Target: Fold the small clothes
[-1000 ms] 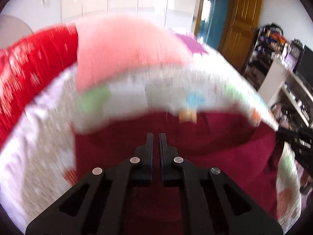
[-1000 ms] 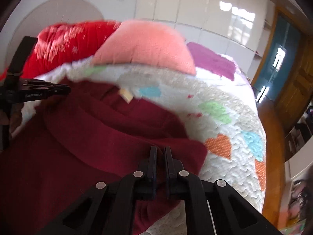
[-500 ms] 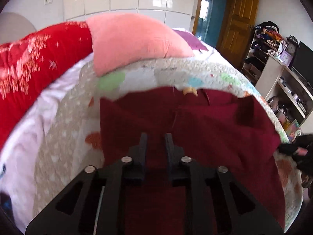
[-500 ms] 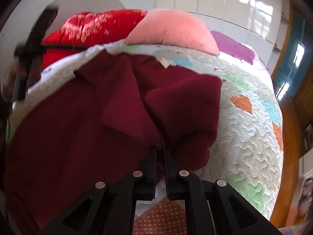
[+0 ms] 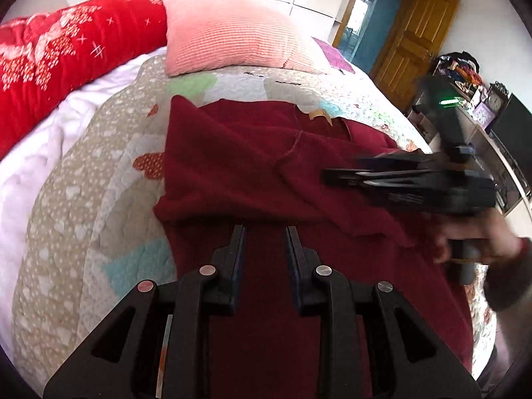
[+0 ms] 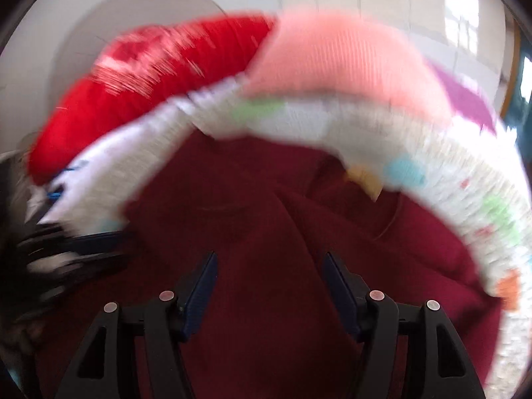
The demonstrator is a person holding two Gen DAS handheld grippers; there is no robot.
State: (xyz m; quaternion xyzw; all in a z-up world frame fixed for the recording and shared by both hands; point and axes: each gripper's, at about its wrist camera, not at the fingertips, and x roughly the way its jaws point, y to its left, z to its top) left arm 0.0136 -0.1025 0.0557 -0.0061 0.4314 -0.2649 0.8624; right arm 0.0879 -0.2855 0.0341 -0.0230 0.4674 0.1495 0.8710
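A dark red garment (image 5: 252, 173) lies spread on the quilted bed, its sides folded inward, with a tan neck label (image 5: 320, 115) at the far end. My left gripper (image 5: 264, 232) is open and empty just above the garment's near part. My right gripper (image 6: 269, 259) is open and empty over the garment (image 6: 266, 232); its view is blurred by motion. The right gripper also shows in the left wrist view (image 5: 335, 177), held by a hand above the garment's right side. The left gripper shows blurred at the left edge of the right wrist view (image 6: 99, 249).
The patchwork quilt (image 5: 109, 199) covers the bed. A pink pillow (image 5: 229, 33) and a red blanket (image 5: 60, 56) lie at the head. A wooden door (image 5: 412, 36) and cluttered shelves (image 5: 472, 86) stand at the right. The quilt's edge (image 6: 498, 219) curves around the garment.
Both grippers have opened and let go of the garment. The right gripper has swung left over the garment's right side. The left gripper has drawn back slightly.
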